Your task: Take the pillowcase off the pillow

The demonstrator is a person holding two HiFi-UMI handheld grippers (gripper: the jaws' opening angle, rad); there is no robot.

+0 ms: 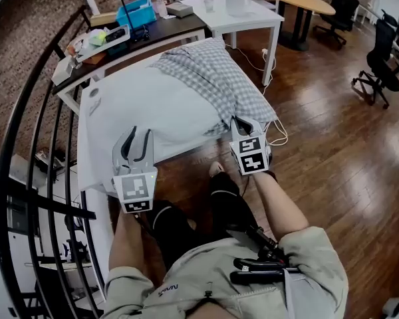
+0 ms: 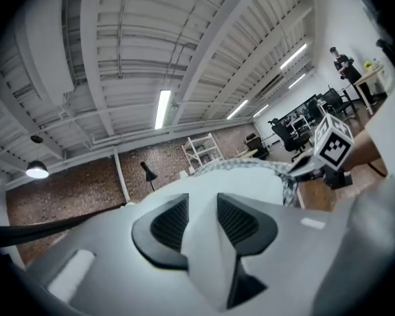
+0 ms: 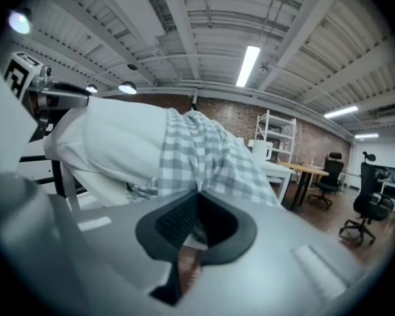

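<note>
Closest to the lens, pale grey sweatshirt of the person holding both tools, black-clad legs just beyond it. Farther out, long white desk carrying a large plump white pillow, laid lengthwise along the near edge. Grey-and-white checked cotton pillowcase bunched over the pillow's far right end only, most of the white pillow already bare; task judged well advanced, not finished.

Right tool clamped shut on the near hem of the checked cloth at the pillow's right corner, probably to drag the cover off toward that end. Left tool at the pillow's bare near-left edge, jaws standing apart with a soft white fold between them, pads not seen pressing it; likely placed there to steady the pillow against the pull.

Black-and-white square markers on each tool's cube: patterns only, no letters. Small white print low on the sweatshirt front, too small to read. No brand or label legible on pillow, pillowcase or desk.
</note>
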